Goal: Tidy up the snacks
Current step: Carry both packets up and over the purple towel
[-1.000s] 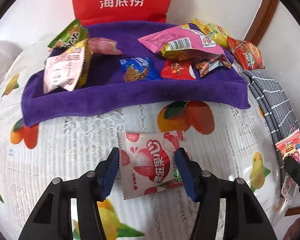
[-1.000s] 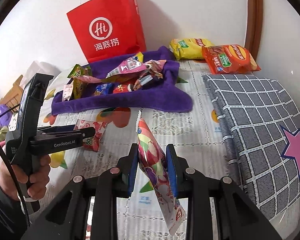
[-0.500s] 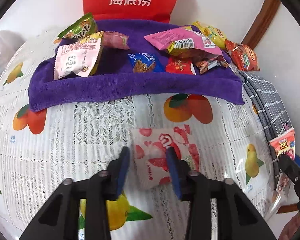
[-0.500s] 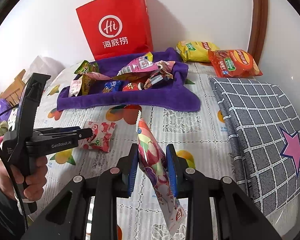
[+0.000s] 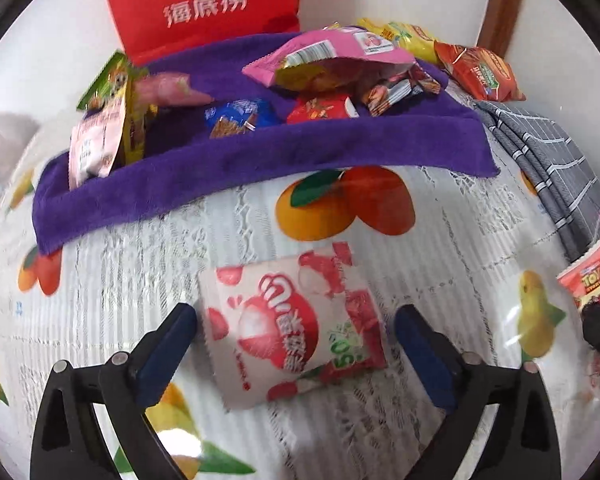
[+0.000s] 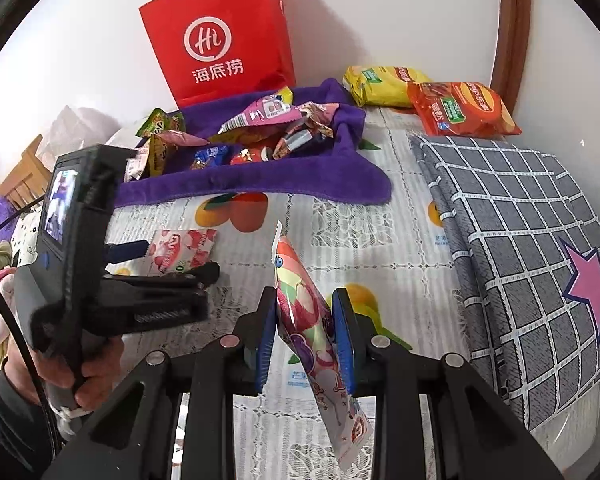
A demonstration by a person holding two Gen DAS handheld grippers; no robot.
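Now the left tool [image 5: 296, 336] is opening wide, letting go of the pink snack packet [image 5: 290, 326], lying flat just in front of the purple towel [image 5: 260, 168]. The right tool [image 6: 305, 334] is squeezing a long candy bag [image 6: 314, 328].

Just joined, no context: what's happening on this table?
A person is sorting snacks with two handheld tools. The left tool has just opened, leaving the pink-and-white lychee candy packet flat on the fruit-print tablecloth. The right tool grips a long colourful Toy Story pouch. More snacks sit on the purple towel.
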